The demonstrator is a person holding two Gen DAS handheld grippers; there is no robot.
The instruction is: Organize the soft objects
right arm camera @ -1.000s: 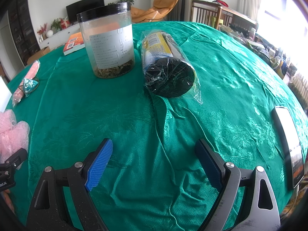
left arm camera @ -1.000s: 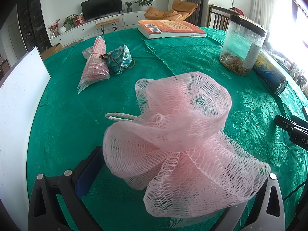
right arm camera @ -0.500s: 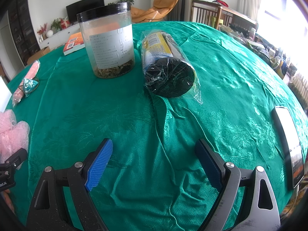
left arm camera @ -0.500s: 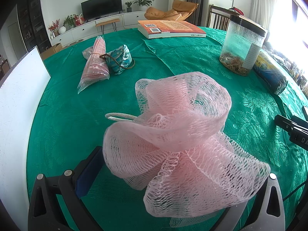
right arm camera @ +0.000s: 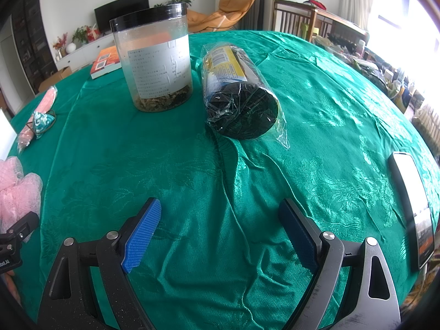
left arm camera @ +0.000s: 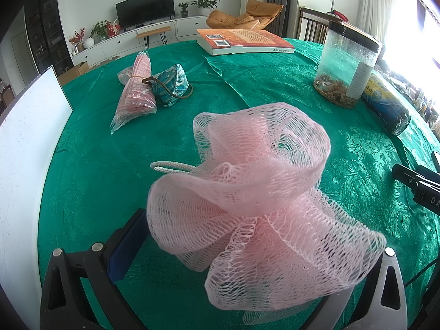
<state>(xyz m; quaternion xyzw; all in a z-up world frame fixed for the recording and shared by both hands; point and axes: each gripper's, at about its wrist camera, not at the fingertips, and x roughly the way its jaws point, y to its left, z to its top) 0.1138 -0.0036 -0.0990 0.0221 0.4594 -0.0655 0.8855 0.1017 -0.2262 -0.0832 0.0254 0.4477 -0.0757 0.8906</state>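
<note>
A pink mesh bath sponge [left arm camera: 247,192] with a white cord loop lies on the green tablecloth [left arm camera: 90,170], filling the space between the fingers of my left gripper [left arm camera: 247,220]. Those fingers stand wide apart, so the gripper is open; the blue left pad [left arm camera: 128,247] sits beside the mesh, and the right pad is hidden behind it. Farther back lie a pink packet of folded cloths [left arm camera: 137,88] and a teal patterned pouch [left arm camera: 172,85]. My right gripper [right arm camera: 220,206] is open over bare cloth with nothing between its fingers. The sponge [right arm camera: 16,187] shows at the left edge of the right wrist view.
A clear jar with a black lid [right arm camera: 156,63] and a plastic-wrapped dark roll [right arm camera: 239,96] lie ahead of the right gripper. A phone [right arm camera: 412,206] rests at the right. A book [left arm camera: 244,41] sits at the far side and a white board [left arm camera: 24,165] stands at the left.
</note>
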